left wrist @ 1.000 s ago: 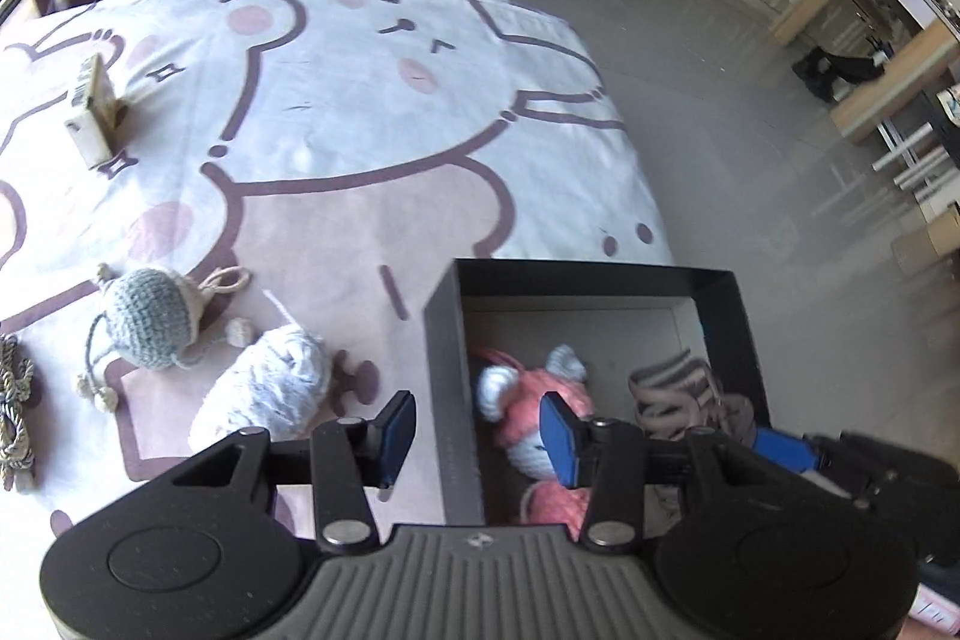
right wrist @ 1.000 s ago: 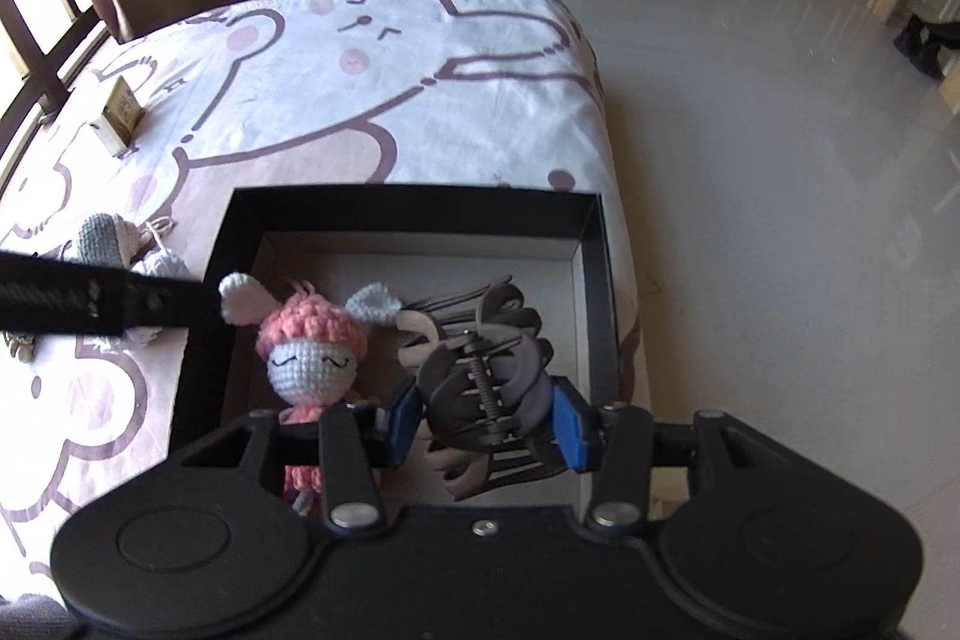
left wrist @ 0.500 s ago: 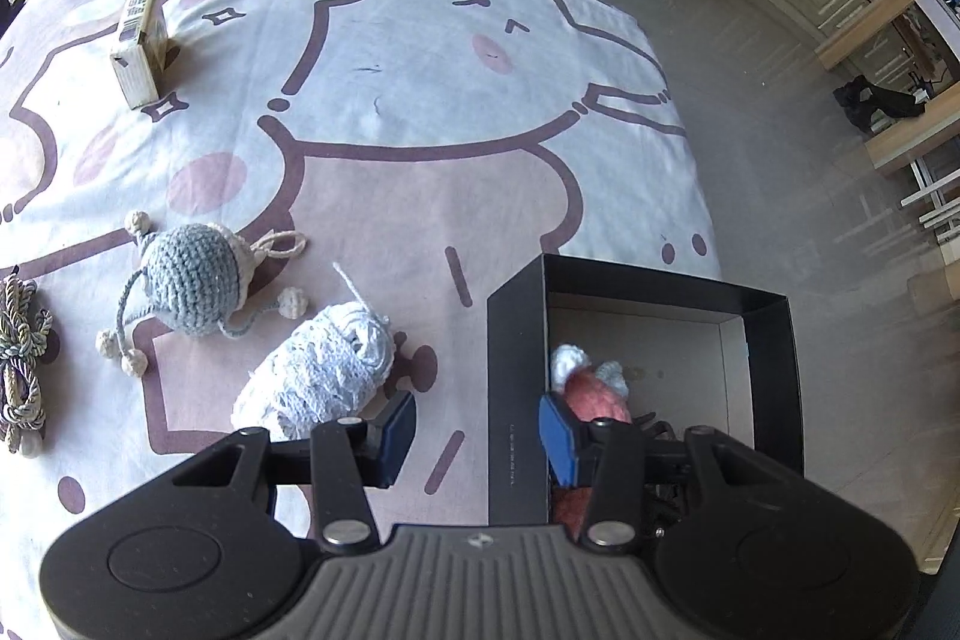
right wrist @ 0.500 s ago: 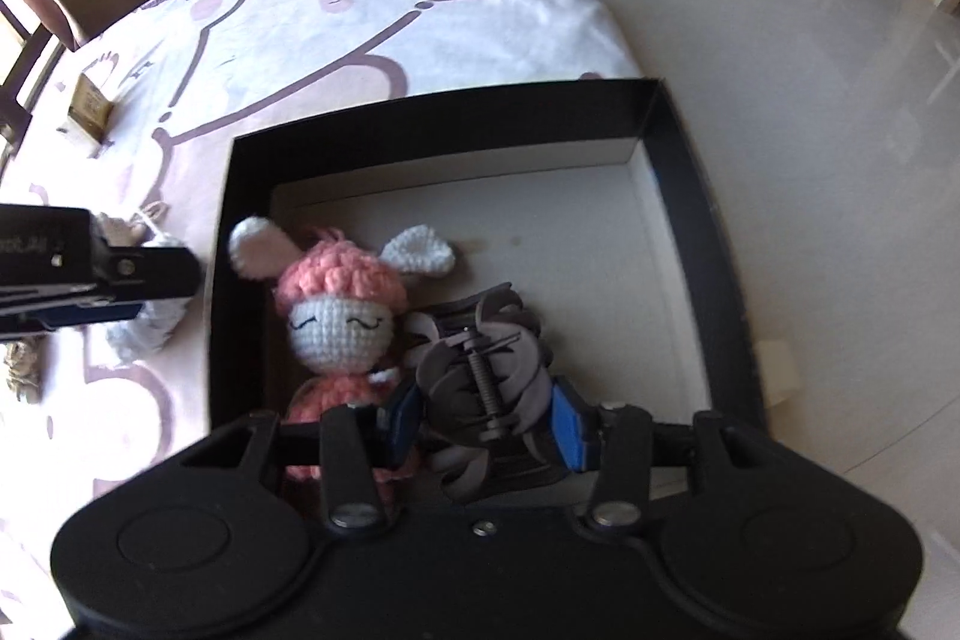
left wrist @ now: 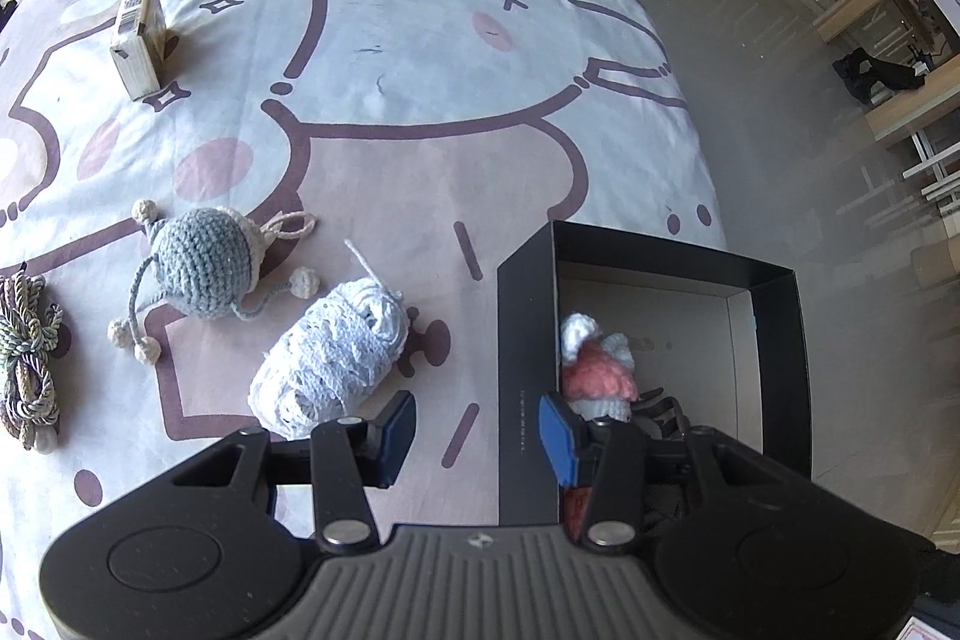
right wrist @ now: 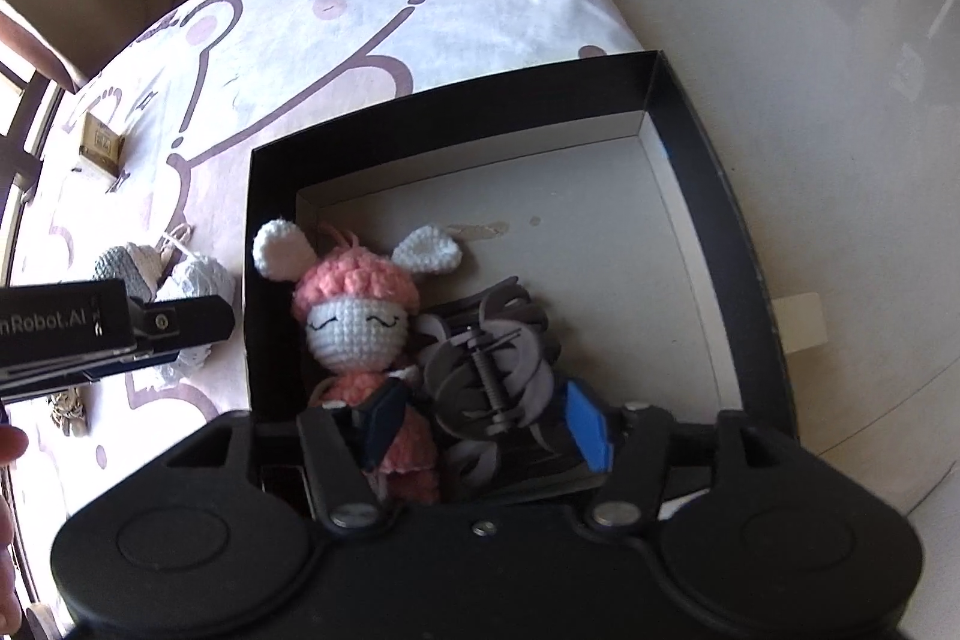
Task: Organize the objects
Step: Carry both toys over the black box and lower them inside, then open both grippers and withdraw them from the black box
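The right tongs (right wrist: pixel 486 415) stand apart around the grey hair claw (right wrist: pixel 489 364), which lies in the black box (right wrist: pixel 690 124) beside the pink crochet doll (right wrist: pixel 360 316). The left tongs (left wrist: pixel 477 427) are apart and empty, above the box's left wall, near the white yarn ball (left wrist: pixel 333 358) on the patterned cloth (left wrist: pixel 420 70).

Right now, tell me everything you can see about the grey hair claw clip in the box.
The hair claw clip is matte grey plastic with curved interlocking teeth and a bare metal coil spring at its hinge. It lies inside the black box, near the closest wall, beside and apparently touching the pink crochet doll. The right gripper straddles it with jaws spread; neither finger visibly presses it, so it looks released.
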Demonstrator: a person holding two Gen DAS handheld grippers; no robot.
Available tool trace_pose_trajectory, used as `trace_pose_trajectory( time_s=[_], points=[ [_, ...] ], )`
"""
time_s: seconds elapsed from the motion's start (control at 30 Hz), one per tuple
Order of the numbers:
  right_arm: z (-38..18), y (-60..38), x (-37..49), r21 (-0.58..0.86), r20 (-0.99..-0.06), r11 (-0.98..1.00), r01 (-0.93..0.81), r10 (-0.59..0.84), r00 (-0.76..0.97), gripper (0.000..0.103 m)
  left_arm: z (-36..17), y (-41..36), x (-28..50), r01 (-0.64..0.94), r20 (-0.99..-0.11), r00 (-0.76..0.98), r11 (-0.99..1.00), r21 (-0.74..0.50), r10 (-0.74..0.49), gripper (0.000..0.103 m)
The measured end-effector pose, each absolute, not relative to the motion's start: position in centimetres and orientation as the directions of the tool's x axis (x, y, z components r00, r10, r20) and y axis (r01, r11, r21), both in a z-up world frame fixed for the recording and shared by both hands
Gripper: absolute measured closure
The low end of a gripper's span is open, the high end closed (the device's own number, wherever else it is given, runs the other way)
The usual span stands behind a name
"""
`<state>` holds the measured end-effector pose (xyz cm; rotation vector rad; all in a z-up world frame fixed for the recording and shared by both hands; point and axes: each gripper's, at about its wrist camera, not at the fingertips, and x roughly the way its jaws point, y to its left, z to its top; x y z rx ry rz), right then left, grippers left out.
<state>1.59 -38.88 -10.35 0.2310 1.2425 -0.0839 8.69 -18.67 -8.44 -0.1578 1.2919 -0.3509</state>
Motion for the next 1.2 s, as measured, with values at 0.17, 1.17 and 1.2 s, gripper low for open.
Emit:
trace_pose_trajectory(
  time_s=[0.17,1.17,1.2],
  points=[
    [-9.1,-39.3,1.1,0.144,-0.933,0.968,0.205,0.064,0.353,0.041,-7.2,-19.2,7.8,0.230,-0.914,0.249,0.936,-0.266,-0.321,0.057],
    [-1.1,-39.2,-6.4,0.048,-0.867,0.970,0.237,-0.077,0.492,0.036,-1.5,-17.9,0.9,0.372,-0.906,0.337,0.920,-0.123,-0.257,0.047],
    [-1.0,-39.3,-6.6,0.043,-0.864,0.970,0.238,-0.084,0.496,0.032,-1.5,-17.9,0.7,0.370,-0.906,0.337,0.921,-0.121,-0.254,0.040]
  ],
)
